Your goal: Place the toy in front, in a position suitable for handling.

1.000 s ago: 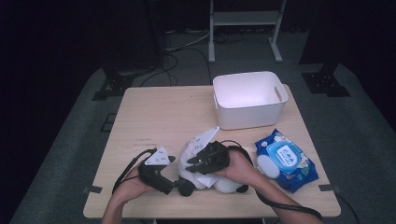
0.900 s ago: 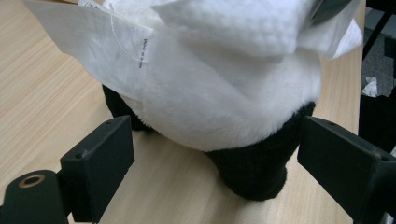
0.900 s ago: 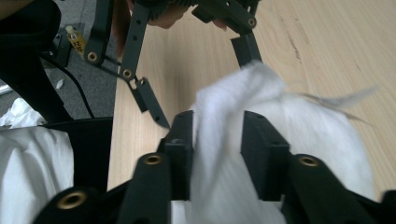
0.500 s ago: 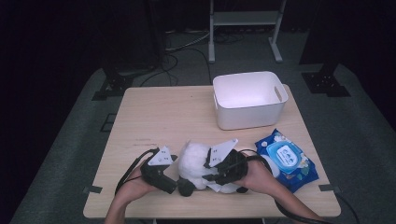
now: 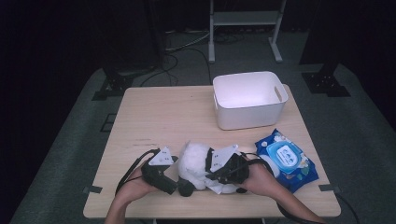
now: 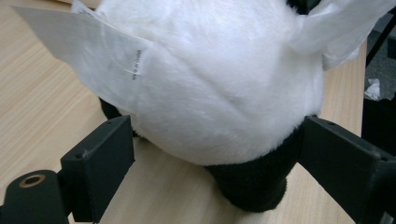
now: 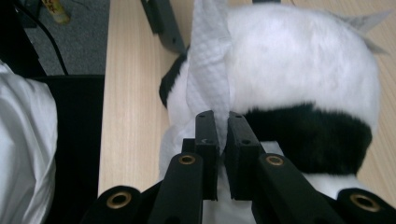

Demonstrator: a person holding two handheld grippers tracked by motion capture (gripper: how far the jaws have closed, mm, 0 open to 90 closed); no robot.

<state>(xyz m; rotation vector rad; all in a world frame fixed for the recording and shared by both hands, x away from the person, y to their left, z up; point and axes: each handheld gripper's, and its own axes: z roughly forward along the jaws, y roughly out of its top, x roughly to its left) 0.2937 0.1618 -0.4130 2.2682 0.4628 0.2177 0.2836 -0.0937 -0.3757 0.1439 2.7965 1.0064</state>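
Observation:
A white and black plush toy (image 5: 196, 161) lies near the table's front edge. My left gripper (image 5: 161, 176) is at its left end. In the left gripper view the jaws stand wide on either side of the toy's (image 6: 219, 79) lower body and black foot (image 6: 252, 186) and touch it on both sides. My right gripper (image 5: 223, 169) lies over the toy's right half. Its jaws have just been closing and are shut on a white wipe sheet (image 7: 210, 79) that lies against the toy's (image 7: 303, 65) fur.
A blue pack of wet wipes (image 5: 286, 159) lies right of the toy. A white plastic bin (image 5: 248, 99) stands at the back right. A paper label (image 6: 93, 60) sticks out from the toy. Bare wood (image 5: 154, 116) spans the table's left and middle.
My right gripper has slid to the right along the toy with the wipe, uncovering the toy's white left half. My left gripper and the toy have stayed where they were.

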